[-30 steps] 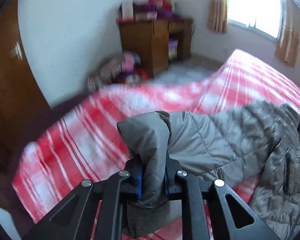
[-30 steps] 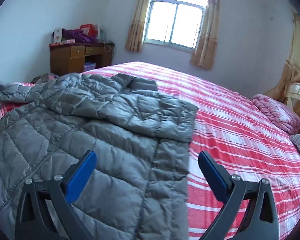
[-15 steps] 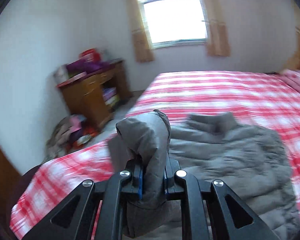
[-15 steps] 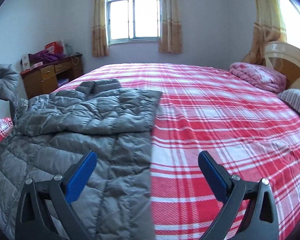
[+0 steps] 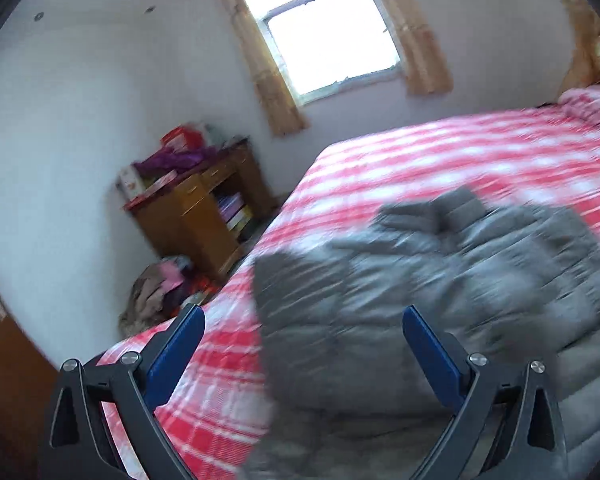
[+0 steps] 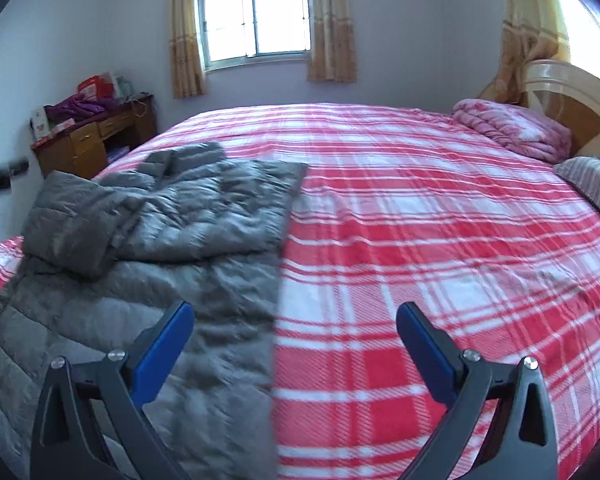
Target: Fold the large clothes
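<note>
While the sleeve settles across the grey puffer jacket (image 5: 440, 300), your left gripper (image 5: 304, 344) hangs just above it in the left wrist view, jaws opening wide with nothing pinched between the blue pads (image 5: 176, 354). That puts the task partway, by the look of it: the left sleeve is folded in over the body, while the hem-to-collar folds are yet to come. A second ago this same gripper was clamped on the sleeve cuff out over the bed's edge; half a second ago it was carrying the cuff in toward the jacket; now the cuff is out of the jaws. The picture is blurred, so the lie of the sleeve is hard to read here.

From the right wrist view, your right gripper (image 6: 294, 340) hovers with fingers spread and empty above the jacket's right edge, where grey fabric meets the red plaid bedspread (image 6: 440, 220). The folded sleeve (image 6: 80, 224) lies on the jacket's upper left, collar toward the window (image 6: 256, 16). A second ago that sleeve stretched away to the left, off the body.
</note>
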Demonstrator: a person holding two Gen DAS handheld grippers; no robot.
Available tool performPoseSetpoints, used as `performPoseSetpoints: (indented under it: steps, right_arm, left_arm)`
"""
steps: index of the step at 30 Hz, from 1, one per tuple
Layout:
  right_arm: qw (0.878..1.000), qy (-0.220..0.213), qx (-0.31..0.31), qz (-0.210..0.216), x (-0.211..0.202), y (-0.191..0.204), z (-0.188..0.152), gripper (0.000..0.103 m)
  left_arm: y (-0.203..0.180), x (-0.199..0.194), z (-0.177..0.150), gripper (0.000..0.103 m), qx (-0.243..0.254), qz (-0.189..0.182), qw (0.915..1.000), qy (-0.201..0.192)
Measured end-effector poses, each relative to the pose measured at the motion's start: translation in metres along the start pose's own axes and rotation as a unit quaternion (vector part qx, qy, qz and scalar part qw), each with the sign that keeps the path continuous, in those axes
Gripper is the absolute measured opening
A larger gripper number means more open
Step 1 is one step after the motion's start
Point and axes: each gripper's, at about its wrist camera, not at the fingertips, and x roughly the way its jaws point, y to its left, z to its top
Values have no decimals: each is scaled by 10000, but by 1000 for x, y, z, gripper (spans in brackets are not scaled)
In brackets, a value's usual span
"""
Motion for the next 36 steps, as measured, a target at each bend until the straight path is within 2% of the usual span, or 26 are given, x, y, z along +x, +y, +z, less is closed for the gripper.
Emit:
performPoseSetpoints:
  steps: [2, 4, 5, 7, 8, 10, 12, 14, 15, 16, 20, 24, 26, 28, 29, 30, 31, 33, 34, 36]
  right_arm:
    - [9997, 64, -53, 211, 4, 17, 11, 103]
    - [9979, 203, -131, 600, 13, 38, 25, 103]
    - [9953, 349, -122, 898, 21, 53, 35, 103]
    - [9921, 529, -155, 1129, 34, 74, 44, 103]
    - [9886, 709, -273, 1300, 47, 90, 49, 102]
    - [9853, 951, -297, 1387, 71, 114, 54, 91]
    - [9803, 1280, -235, 1483, 95, 130, 53, 88]
    - [9767, 1496, -208, 1522, 112, 141, 49, 70]
    - [9731, 1634, -204, 1610, 121, 148, 45, 47]
    - [9710, 1679, -205, 1690, 123, 151, 43, 29]
    - [9758, 1400, -233, 1661, 106, 149, 37, 18]
    - [9844, 1157, -213, 1309, 86, 126, 34, 17]
    - [9856, 1216, -172, 1160, 92, 117, 35, 17]
    - [9901, 1186, -244, 706, 97, 106, 32, 18]
    - [9907, 1189, -179, 636, 100, 101, 32, 20]
    - [9900, 1236, -30, 680, 103, 94, 31, 24]
    - [9892, 1295, 51, 688, 106, 89, 31, 46]
    - [9893, 1291, 197, 644, 104, 80, 35, 75]
    - [9903, 1181, 300, 672, 98, 74, 39, 75]
    - [9945, 933, 355, 300, 80, 64, 49, 75]
  left_arm:
    - [15, 24, -17, 100, -7, 353, 9991, 249]
    - [33, 49, -37, 100, -108, 636, 9961, 605]
    - [41, 62, -48, 100, -185, 774, 9933, 835]
    - [53, 82, -66, 100, -274, 1044, 9866, 1227]
    - [58, 89, -74, 100, -318, 1112, 9838, 1366]
    - [66, 103, -91, 100, -390, 1226, 9788, 1593]
    - [72, 115, -102, 100, -460, 1239, 9752, 1775]
    - [75, 118, -112, 100, -546, 1171, 9742, 1850]
    - [77, 119, -115, 100, -567, 1147, 9742, 1861]
    - [77, 119, -117, 100, -568, 1122, 9746, 1856]
    - [77, 122, -121, 100, -538, 1070, 9761, 1814]
    - [74, 121, -121, 100, -481, 1091, 9771, 1760]
    - [72, 119, -119, 100, -423, 1109, 9773, 1754]
    - [72, 118, -117, 100, -386, 1065, 9775, 1777]
    - [73, 118, -116, 100, -356, 1004, 9776, 1815]
    - [73, 116, -113, 100, -307, 906, 9776, 1875]
    - [75, 113, -109, 100, -299, 828, 9780, 1892]
    - [82, 99, -92, 100, -395, 612, 9813, 1779]
    - [85, 92, -82, 100, -447, 518, 9832, 1692]
    - [89, 74, -54, 100, -554, 262, 9875, 1454]
